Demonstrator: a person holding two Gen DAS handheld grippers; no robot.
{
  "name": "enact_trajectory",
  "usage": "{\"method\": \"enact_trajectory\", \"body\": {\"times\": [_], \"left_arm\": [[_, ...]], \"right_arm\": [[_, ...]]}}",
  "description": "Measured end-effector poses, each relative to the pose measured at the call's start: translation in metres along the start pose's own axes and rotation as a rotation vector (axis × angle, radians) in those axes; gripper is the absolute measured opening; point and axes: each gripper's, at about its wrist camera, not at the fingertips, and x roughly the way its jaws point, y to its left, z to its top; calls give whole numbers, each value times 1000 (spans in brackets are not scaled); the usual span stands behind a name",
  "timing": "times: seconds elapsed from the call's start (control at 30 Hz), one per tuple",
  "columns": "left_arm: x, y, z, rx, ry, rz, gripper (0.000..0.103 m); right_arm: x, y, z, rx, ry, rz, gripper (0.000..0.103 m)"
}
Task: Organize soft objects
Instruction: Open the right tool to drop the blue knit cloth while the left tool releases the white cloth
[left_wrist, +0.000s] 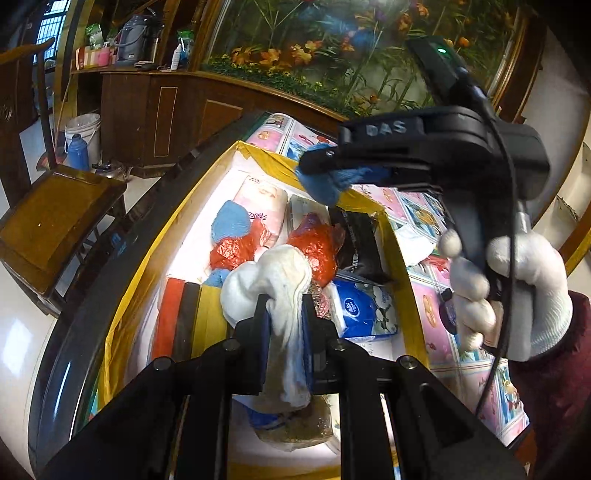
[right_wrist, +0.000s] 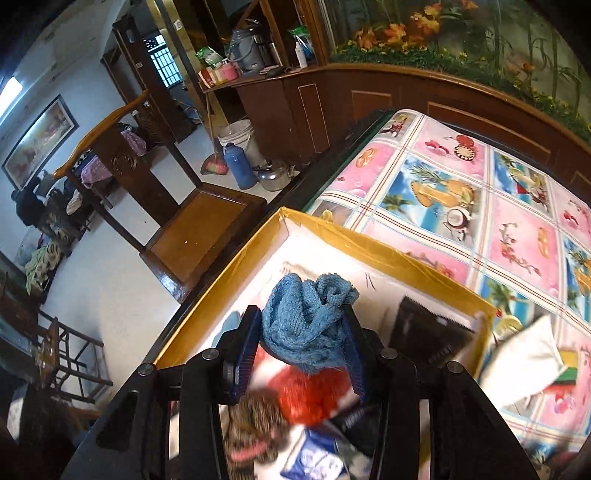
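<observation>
My left gripper (left_wrist: 286, 314) is shut on a white cloth (left_wrist: 273, 280) and holds it above the yellow-rimmed box (left_wrist: 177, 221). My right gripper (right_wrist: 301, 332) is shut on a blue knitted cloth (right_wrist: 306, 314) over the same box (right_wrist: 369, 243); it also shows in the left wrist view (left_wrist: 325, 166), above the box's far rim, with the blue cloth (left_wrist: 328, 182) hanging from it. The box holds red plastic bags (left_wrist: 314, 251), another blue knit piece (left_wrist: 231, 221), a blue tissue pack (left_wrist: 364, 310), a black pouch (left_wrist: 356, 243) and a pink pack (left_wrist: 264, 206).
The box sits on a table with a pink and blue picture cloth (right_wrist: 480, 206). A white tissue pack (right_wrist: 524, 354) lies right of the box. A wooden chair (right_wrist: 192, 229) stands left of the table. A wooden cabinet (right_wrist: 369, 99) is behind.
</observation>
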Motion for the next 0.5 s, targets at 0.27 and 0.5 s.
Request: {"method": "enact_trajectory", "body": {"times": [0.27, 0.5], "left_arm": [[-11, 6, 0, -36, -28, -34, 54], [-37, 2, -3, -53, -73, -41, 56]], "right_arm": [[29, -5, 22, 25, 17, -40, 74], [-22, 1, -1, 38, -55, -71, 80]]}}
